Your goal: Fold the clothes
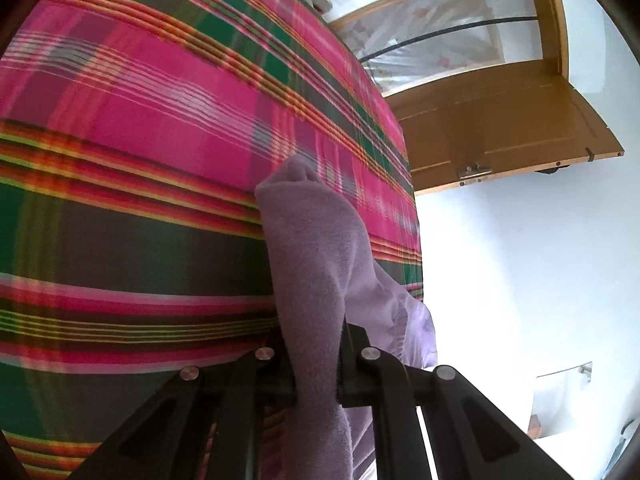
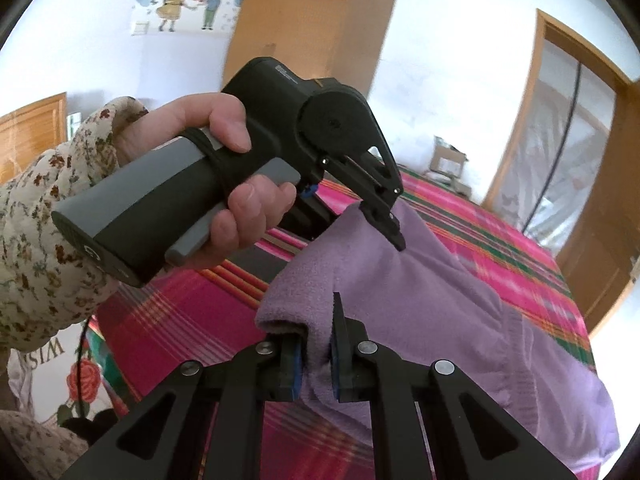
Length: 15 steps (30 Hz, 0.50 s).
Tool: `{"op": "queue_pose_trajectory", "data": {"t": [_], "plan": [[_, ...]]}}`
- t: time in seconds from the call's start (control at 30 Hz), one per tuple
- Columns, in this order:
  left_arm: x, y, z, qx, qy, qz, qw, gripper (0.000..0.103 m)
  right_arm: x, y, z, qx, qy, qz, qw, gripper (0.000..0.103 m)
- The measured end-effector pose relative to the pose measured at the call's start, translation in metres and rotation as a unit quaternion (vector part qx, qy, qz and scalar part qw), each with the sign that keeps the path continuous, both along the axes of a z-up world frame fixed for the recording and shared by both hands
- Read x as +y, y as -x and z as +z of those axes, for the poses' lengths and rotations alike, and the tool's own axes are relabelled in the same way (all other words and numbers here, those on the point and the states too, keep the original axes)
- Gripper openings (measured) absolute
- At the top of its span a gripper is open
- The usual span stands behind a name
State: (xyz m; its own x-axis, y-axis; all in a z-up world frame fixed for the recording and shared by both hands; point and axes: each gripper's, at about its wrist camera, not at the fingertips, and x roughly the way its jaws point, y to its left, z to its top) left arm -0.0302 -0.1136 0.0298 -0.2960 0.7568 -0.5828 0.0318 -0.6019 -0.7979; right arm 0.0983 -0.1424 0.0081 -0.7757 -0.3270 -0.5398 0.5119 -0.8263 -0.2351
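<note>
A lilac fleece garment point(image 2: 440, 312) hangs above the bed, held by both grippers. My right gripper point(image 2: 316, 372) is shut on one edge of it. My left gripper point(image 2: 384, 220), seen in the right wrist view with the person's hand on its handle, is shut on the garment's far edge. In the left wrist view the left gripper point(image 1: 318, 376) clamps a rolled strip of the lilac fleece point(image 1: 316, 248) that rises between the fingers. The rest of the garment drapes down to the lower right in the right wrist view.
A bed with a pink, green and orange plaid cover point(image 1: 140, 128) lies below. A wooden door point(image 1: 500, 128) stands open beside it. Cardboard boxes point(image 2: 448, 164) sit at the bed's far side. A tall cardboard panel point(image 2: 316, 20) leans on the white wall.
</note>
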Motion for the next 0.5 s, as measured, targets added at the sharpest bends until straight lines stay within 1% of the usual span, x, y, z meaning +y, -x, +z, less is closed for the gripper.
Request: {"op": "queue_pose_trajectory", "data": {"t": [0.23, 0.5], "plan": [[-0.049, -0.014, 0.0, -0.004, 0.02, 0.029, 0.9994, 0.012, -0.037, -0.001, -0.001, -0.012, -0.003, 0.061, 0.998, 0.01], [-0.066, -0.02, -0.01, -0.012, 0.037, 0.047, 0.9981, 0.012, -0.069, -0.004, -0.004, -0.037, 0.008, 0.11, 0.993, 0.01]]}}
